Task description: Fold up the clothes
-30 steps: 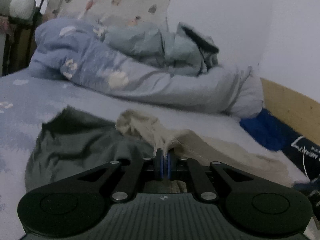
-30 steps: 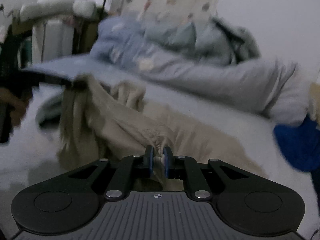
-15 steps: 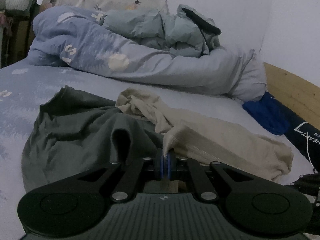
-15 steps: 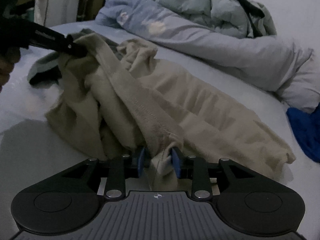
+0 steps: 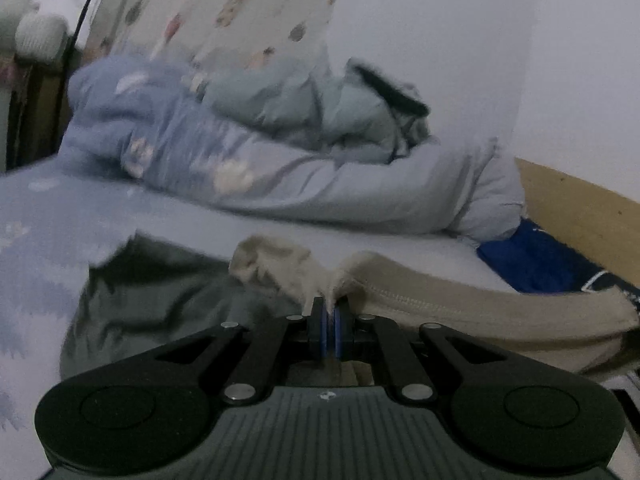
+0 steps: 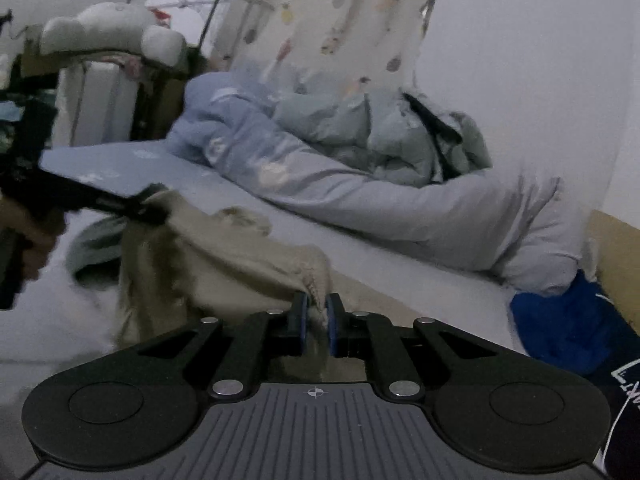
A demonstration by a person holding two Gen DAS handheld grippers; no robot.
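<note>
Garment, beige: left gripper clenched on its edge; right gripper, jaws just closing, apparently pinching another bunched edge; bed beneath.

Pale blue bed, rumpled duvet, dark green garment, beige garment, blue cloth

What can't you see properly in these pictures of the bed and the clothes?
- Beige garment: what kind it is. In the left wrist view the left tool covers its lower part; in the right wrist view it is blurred by motion.
- Dark green garment: blurred, partly under the beige one.
- Blue cloth: cut off by the right wrist view's edge.
- Right tool: its pads pinch beige fabric, hiding the gripped edge.
</note>
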